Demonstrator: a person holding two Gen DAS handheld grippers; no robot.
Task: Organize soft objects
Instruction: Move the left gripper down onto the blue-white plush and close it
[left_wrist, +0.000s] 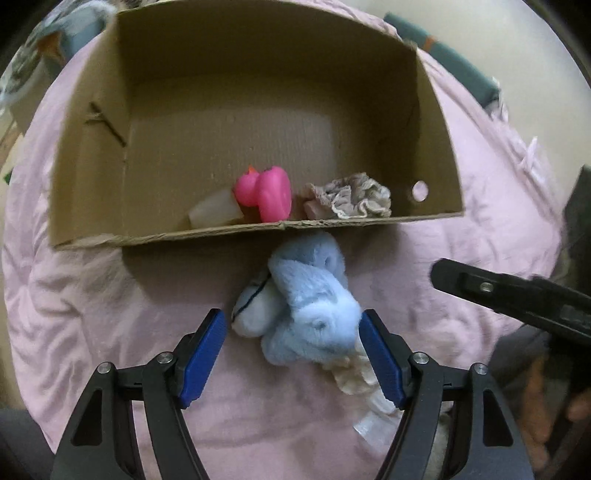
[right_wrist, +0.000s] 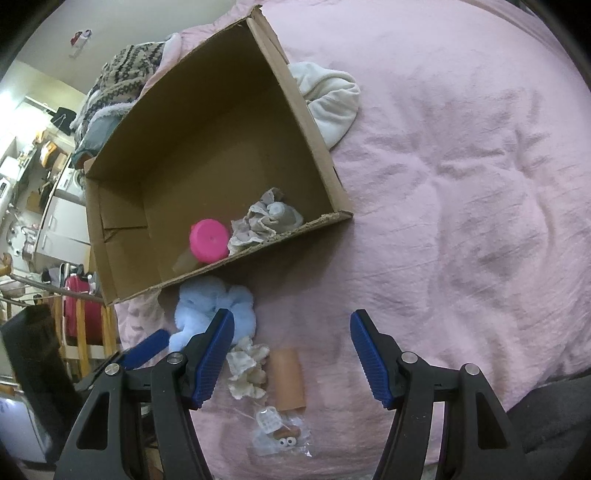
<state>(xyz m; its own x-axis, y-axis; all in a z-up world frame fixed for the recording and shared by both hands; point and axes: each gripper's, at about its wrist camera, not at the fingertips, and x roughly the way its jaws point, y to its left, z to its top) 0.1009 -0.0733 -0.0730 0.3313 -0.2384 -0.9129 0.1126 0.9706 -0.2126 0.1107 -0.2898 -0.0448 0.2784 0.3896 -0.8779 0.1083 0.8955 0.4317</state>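
A light-blue plush bunny (left_wrist: 314, 314) lies on the pink blanket (left_wrist: 92, 295) just in front of an open cardboard box (left_wrist: 258, 55). My left gripper (left_wrist: 293, 354) is open and straddles the plush. Its right pad is against the fur and its left pad stands apart from it. Inside the box are a pink rubber duck (left_wrist: 267, 194) and a beige frilly cloth (left_wrist: 351, 197). In the right wrist view the plush (right_wrist: 210, 306) sits left of my open right gripper (right_wrist: 291, 354), which hovers over a cream frilly cloth (right_wrist: 245, 369) and a brown roll (right_wrist: 286, 380).
A pale block (left_wrist: 214, 214) sits beside the duck. A clear bag of small bits (right_wrist: 280, 435) lies near the blanket's front edge. White fabric (right_wrist: 328, 99) lies behind the box (right_wrist: 207, 129); knitted clothes (right_wrist: 125, 70) are piled at its far end. Open pink blanket (right_wrist: 461, 184) stretches to the right.
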